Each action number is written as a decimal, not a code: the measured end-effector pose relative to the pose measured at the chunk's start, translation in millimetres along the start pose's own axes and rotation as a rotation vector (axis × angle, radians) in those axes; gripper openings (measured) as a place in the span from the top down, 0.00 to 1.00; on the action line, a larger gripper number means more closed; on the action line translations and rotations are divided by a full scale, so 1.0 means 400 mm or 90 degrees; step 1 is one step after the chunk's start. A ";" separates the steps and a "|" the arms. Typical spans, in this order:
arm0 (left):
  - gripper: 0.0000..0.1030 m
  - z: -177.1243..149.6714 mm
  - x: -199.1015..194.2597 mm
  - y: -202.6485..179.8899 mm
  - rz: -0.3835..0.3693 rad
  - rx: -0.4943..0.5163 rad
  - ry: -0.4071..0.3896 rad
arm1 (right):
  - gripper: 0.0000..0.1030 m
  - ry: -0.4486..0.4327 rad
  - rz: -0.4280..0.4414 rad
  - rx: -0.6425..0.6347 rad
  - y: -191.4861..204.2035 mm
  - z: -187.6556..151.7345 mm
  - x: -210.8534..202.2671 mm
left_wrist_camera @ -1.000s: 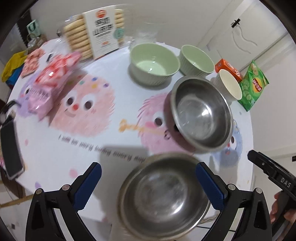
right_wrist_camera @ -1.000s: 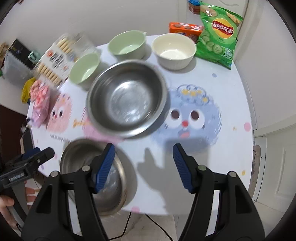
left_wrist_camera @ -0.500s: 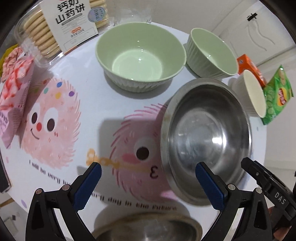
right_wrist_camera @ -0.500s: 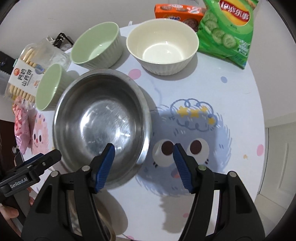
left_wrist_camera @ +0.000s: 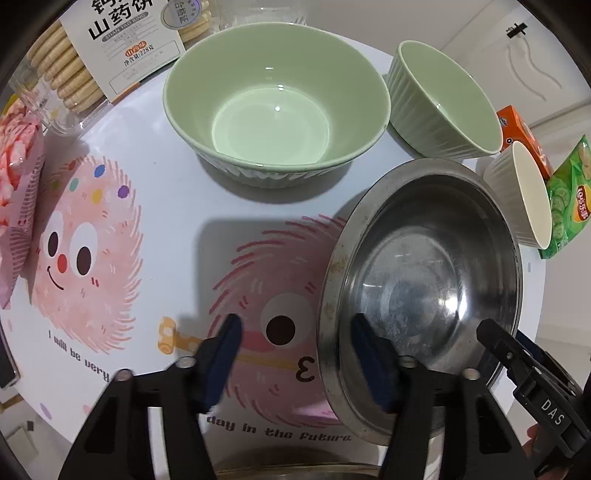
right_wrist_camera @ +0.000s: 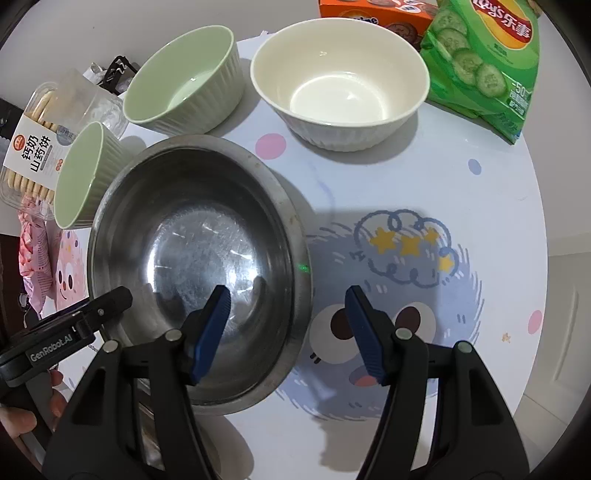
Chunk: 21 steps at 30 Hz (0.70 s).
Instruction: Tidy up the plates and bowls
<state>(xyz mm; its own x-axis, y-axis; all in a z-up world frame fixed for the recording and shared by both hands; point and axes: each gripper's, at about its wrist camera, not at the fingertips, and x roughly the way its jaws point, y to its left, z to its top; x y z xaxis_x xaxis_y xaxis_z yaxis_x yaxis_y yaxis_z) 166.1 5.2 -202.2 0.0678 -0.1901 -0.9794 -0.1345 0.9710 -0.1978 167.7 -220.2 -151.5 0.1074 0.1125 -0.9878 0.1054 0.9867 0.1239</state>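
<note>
Both tongs straddle the rim of the stainless steel bowl (left_wrist_camera: 424,291): the left gripper (left_wrist_camera: 297,354) is closing, one blue pad inside the bowl and one outside over the tablecloth, pads not yet pressing; the right gripper (right_wrist_camera: 288,328) stands parted at the opposite rim, gripping nothing. That steel bowl, the largest dish, sits mid-table on the round cartoon tablecloth (right_wrist_camera: 424,206), its inside scuffed and dull-shiny, with brownish specks along its rim. Behind it stand a wide pale green bowl (left_wrist_camera: 275,107), a cream ribbed bowl (right_wrist_camera: 340,85) and a smaller green ribbed bowl (right_wrist_camera: 184,79), all upright and empty. Another steel rim (left_wrist_camera: 295,474) shows at the near table edge. Snack packs ring the table: a green crisp bag (right_wrist_camera: 484,55), a biscuit tray (left_wrist_camera: 81,62), an orange box (right_wrist_camera: 373,11).
</note>
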 end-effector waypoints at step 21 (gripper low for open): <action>0.87 -0.003 -0.035 -0.030 -0.037 0.016 -0.019 | 0.83 0.004 -0.018 -0.029 0.017 -0.005 -0.010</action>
<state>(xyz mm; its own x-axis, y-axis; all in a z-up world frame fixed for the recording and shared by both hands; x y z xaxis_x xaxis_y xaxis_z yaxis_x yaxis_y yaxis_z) 165.6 -4.1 -186.2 0.1044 -0.2428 -0.9645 -0.1039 0.9618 -0.2533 165.9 -213.5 -146.8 0.0983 0.0856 -0.9915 0.0634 0.9937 0.0921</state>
